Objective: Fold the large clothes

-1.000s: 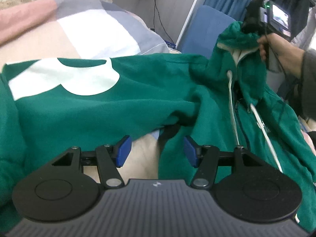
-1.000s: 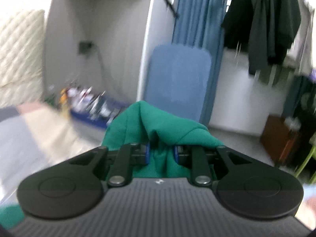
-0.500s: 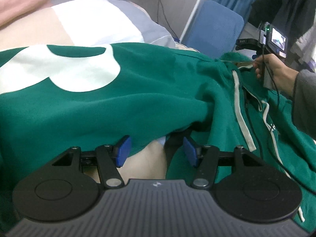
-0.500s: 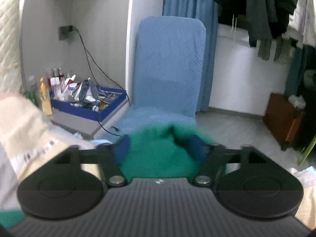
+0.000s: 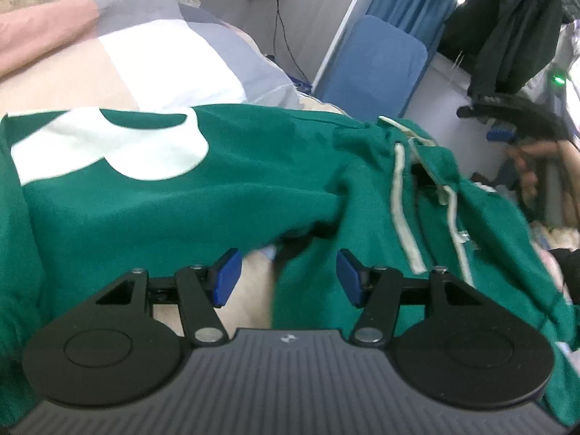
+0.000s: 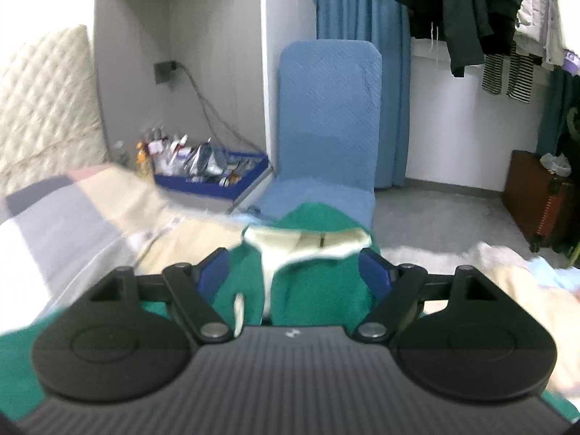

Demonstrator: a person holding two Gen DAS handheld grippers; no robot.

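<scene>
Green hoodie (image 5: 224, 195) spread across patchwork bedding (image 5: 152, 58), white patch up, hood (image 6: 319, 224) at bed edge near blue chair (image 6: 330, 116). Left gripper (image 5: 286, 277) low over hem, jaws apart, gripping nothing. Right gripper (image 6: 297, 272) just opened wide, hood lying loose between 2 unpressed pads.

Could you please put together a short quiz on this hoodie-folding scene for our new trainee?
1. True or false: the right claw is clamped on the green hoodie.
2. What colour are the hoodie's drawstrings?
3. The left claw is: A) open, holding nothing; B) shut on a sleeve; C) out of view.

Key: 1 false, its jaws have just opened and the hood lies loose between them; 2 white; 3 A.
</scene>
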